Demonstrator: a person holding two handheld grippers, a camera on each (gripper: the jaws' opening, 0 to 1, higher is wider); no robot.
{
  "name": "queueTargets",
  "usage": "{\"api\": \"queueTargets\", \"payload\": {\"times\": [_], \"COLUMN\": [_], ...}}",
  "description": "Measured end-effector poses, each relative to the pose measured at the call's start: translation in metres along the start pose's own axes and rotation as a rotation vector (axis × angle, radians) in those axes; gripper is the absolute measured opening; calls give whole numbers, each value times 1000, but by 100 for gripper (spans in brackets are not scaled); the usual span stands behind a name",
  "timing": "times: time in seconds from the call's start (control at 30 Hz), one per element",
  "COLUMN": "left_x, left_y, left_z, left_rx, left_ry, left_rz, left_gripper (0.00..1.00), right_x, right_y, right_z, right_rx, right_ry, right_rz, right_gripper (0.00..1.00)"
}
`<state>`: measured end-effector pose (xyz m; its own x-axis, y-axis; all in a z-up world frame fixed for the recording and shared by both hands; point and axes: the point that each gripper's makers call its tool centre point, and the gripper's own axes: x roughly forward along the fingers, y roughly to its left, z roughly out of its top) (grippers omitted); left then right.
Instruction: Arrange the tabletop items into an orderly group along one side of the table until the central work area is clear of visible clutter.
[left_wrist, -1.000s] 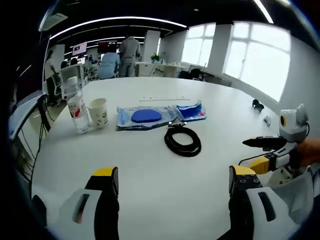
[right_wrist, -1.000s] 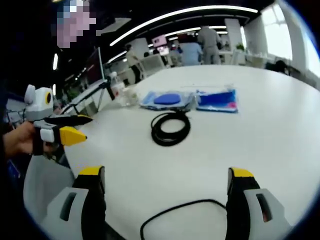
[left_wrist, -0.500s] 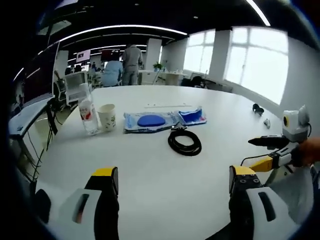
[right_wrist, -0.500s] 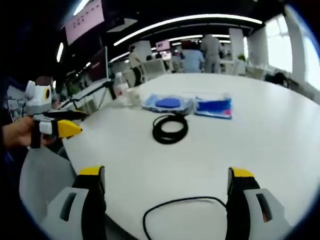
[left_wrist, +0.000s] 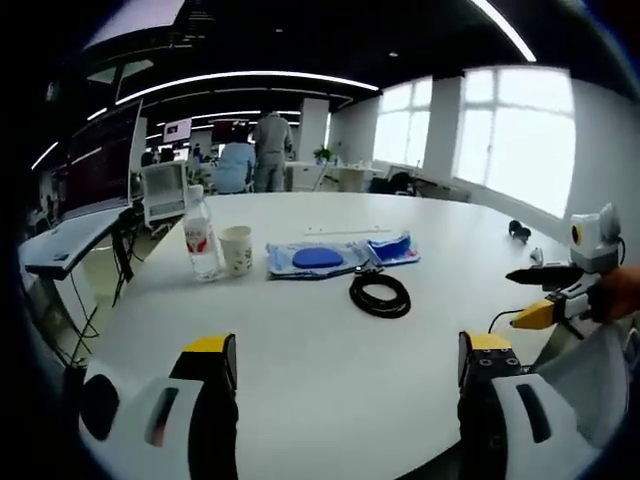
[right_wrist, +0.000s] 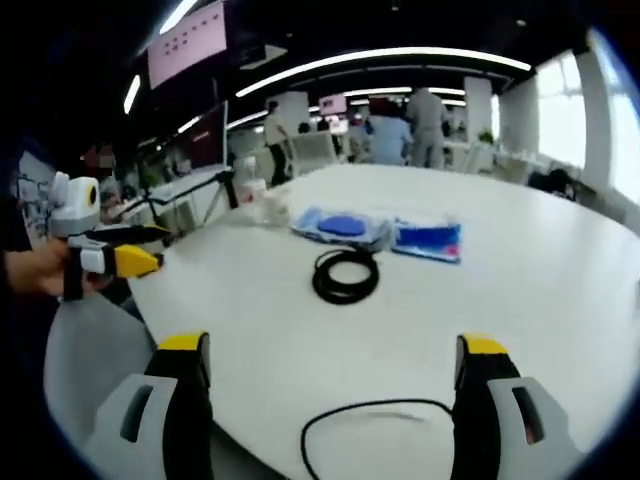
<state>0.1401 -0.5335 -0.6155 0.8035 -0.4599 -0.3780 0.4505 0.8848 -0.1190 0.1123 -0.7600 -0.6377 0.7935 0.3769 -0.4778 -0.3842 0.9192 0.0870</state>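
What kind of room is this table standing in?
Probably an open-plan office: a large white table, desks with a monitor behind, long ceiling light strips, big windows, and people standing at workstations.

Bottle (left_wrist: 201, 236), cup (left_wrist: 237, 249), pouches (left_wrist: 318, 258), coiled cable (left_wrist: 380, 294)

The printing on the two blue packets (left_wrist: 318, 258) near the counter's (left_wrist: 320, 370) middle is too small to read. Small dark things (left_wrist: 517, 232) by its far right edge are too tiny to identify. A thin black cable (right_wrist: 365, 430) at its near edge runs behind the right tool (right_wrist: 330, 400), its ends hidden.
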Motion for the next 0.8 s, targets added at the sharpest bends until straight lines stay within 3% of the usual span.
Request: {"api": "queueTargets", "payload": {"times": [0.13, 0.23, 0.33, 0.47, 0.8], "left_x": [-7, -9, -12, -16, -33], "left_y": [2, 5, 4, 7, 2], "left_z": [-2, 8, 10, 13, 22], "left_rx": [4, -14, 22, -9, 41], "left_ry": [-15, -55, -53, -75, -113], "left_rz": [5, 15, 14, 9, -2], "left_gripper": [90, 90, 90, 89, 88], "right_x": [-6, -10, -16, -22, -26], "right_y": [8, 13, 11, 11, 26], "right_z": [7, 10, 16, 20, 27], "right_rx": [-14, -57, -83, -67, -90], "right_ry": [-19, -25, -55, -76, -112], "right_rz": [-3, -19, -55, -67, -65], "right_gripper": [100, 100, 100, 100, 100]}}
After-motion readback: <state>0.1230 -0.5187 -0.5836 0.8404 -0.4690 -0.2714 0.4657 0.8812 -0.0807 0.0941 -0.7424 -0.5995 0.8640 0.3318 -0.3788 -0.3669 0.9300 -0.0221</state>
